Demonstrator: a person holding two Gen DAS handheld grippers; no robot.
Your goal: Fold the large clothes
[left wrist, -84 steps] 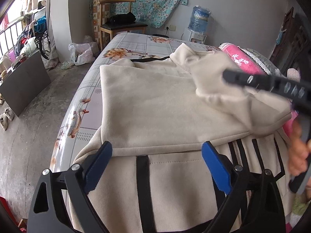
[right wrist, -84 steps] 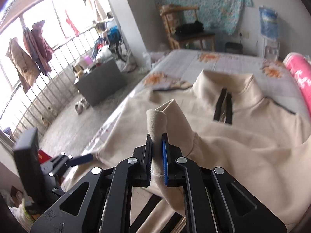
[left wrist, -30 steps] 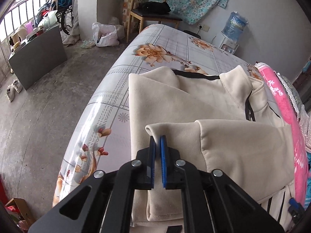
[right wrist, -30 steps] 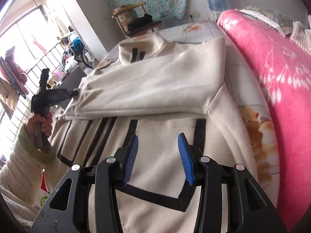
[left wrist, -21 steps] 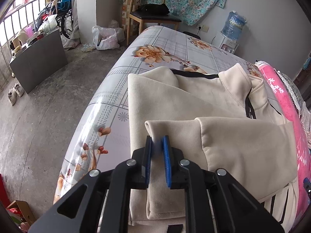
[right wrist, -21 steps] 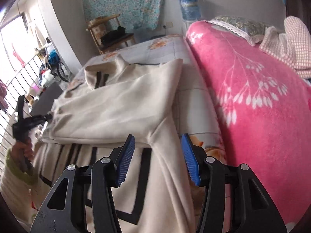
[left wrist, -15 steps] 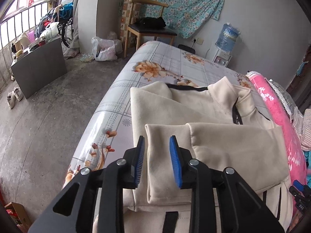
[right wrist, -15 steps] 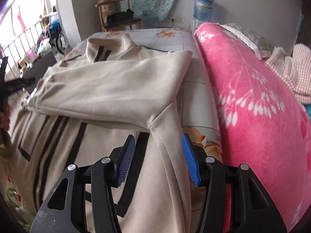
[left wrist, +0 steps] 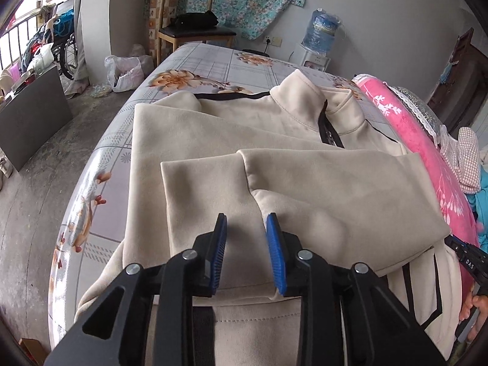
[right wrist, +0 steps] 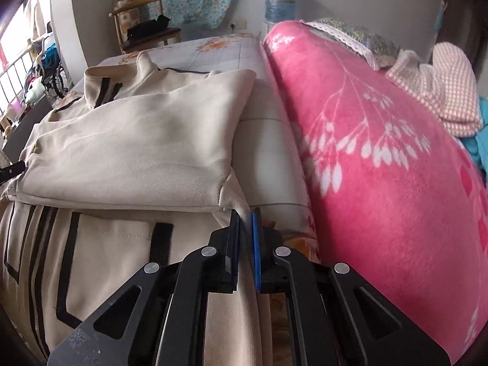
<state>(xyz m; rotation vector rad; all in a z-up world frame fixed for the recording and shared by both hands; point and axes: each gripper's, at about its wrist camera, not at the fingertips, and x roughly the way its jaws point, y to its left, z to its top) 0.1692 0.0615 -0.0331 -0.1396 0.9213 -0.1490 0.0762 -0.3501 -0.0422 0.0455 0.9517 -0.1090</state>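
Observation:
A cream zip jacket with black trim (left wrist: 213, 140) lies on the bed, collar at the far end, both sleeves folded across its chest. My left gripper (left wrist: 245, 228) is open and empty just above the left sleeve cuff (left wrist: 201, 189). My right gripper (right wrist: 245, 219) is shut on the jacket's right side edge (right wrist: 241, 207), just below the armpit of the folded sleeve (right wrist: 137, 152). The right gripper also shows at the right edge of the left wrist view (left wrist: 466, 259).
A pink blanket (right wrist: 381, 158) is heaped along the bed's right side. The floral bedsheet (left wrist: 213, 67) extends beyond the collar. A wooden chair (left wrist: 189, 30) and a water dispenser (left wrist: 320, 39) stand past the bed. Bare floor (left wrist: 36, 164) lies left.
My left gripper opened, let go of the sleeve cuff and drew back a little. My right gripper moved onto the jacket's right edge and shut on it.

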